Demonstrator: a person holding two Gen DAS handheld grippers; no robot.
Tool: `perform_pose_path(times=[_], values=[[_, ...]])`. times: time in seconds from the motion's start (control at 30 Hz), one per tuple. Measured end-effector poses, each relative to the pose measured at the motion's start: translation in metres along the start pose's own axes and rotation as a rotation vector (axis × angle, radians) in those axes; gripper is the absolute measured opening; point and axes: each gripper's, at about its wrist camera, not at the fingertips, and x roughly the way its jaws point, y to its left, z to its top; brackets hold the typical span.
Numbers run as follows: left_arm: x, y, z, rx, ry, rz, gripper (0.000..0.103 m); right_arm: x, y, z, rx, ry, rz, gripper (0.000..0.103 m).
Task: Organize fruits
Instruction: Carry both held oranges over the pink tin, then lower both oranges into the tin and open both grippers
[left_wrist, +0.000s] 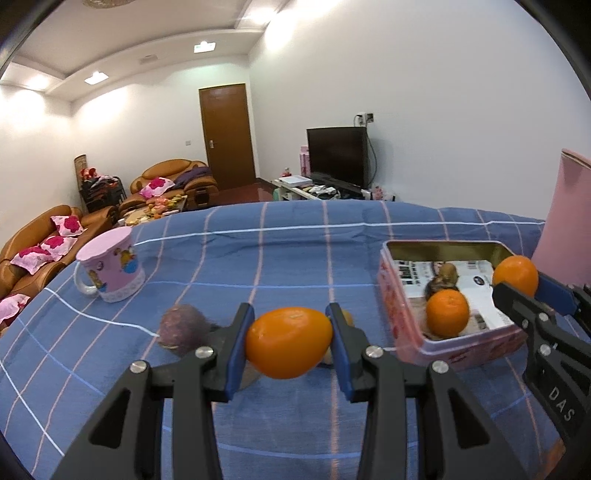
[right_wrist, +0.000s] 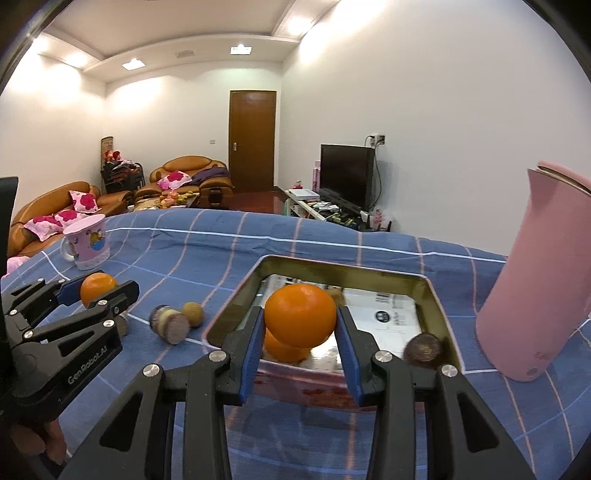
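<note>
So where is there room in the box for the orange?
The tin box has bare floor in its middle and far right, on the printed paper. Its near edge is crowded: an orange sits near left and a dark fruit near right. Outside, the blue cloth between the pink mug and the box is free.

The black body of the left gripper (right_wrist: 98, 295), seen from the right wrist, bears the white lettering "GenRobot.AI". The body of the right gripper (left_wrist: 517, 286), seen from the left wrist, bears the letters "DAS". Print on the paper (right_wrist: 388, 314) lining the tin (right_wrist: 236, 295) is too blurred to read.
</note>
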Motion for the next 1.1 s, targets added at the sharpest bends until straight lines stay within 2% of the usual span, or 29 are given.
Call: perform_pose_path(times=[0.7, 0.9, 1.1], values=[[0.008, -0.075, 0.012, 0.085, -0.008, -0.137, 0.042, 0.005, -0.087, -0.002, 0.099, 0.011, -0.171, 0.040], [0.020, -0.104, 0.021, 0.094, 0.020, -0.191, 0.042, 0.012, -0.108, 0.001, 0.145, 0.020, -0.210, 0.040], [0.042, -0.131, 0.027, 0.095, 0.096, -0.245, 0.042, 0.025, -0.111, 0.005, 0.144, 0.040, -0.202, 0.041]])
